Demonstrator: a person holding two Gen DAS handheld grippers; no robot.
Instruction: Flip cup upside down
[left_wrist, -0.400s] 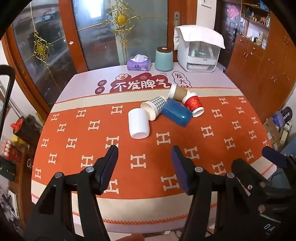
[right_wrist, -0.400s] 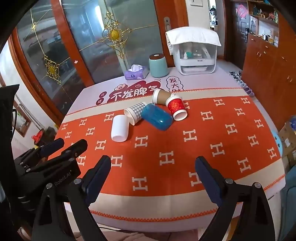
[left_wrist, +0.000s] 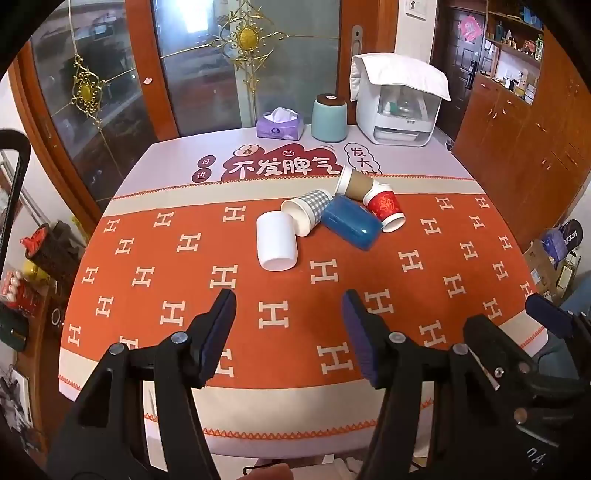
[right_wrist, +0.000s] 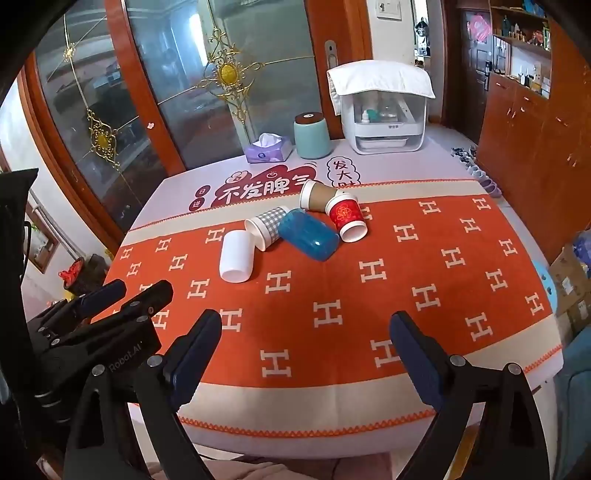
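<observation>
Five cups lie on their sides in a loose cluster near the middle of the table (left_wrist: 461, 295), on an orange cloth printed with cream H shapes.

White cup (left_wrist: 276, 240): smooth, matte cylinder, nearest the camera, its end face turned toward the near edge; whether that is mouth or base cannot be told.

Checked cup (left_wrist: 308, 211): paper, grey gingham, rolled white rim touching the white cup's far end.

Blue cup (left_wrist: 351, 222): glossy translucent plastic, rounded, wedged between the checked cup and the red cup (left_wrist: 385, 207).

Red cup: paper, patterned, white end face toward the camera.

Brown cup (left_wrist: 356, 183): kraft paper, white rim, behind the others.

Left gripper (left_wrist: 288, 334): black frame, ribbed blue pads, spread wide, empty, low over the near cloth.

Right gripper (right_wrist: 306, 349): same build, spread wide, empty.

Against the far wall: tissue box (left_wrist: 280, 123), teal canister (left_wrist: 329, 117), white appliance (left_wrist: 400, 105) draped with a towel.
</observation>
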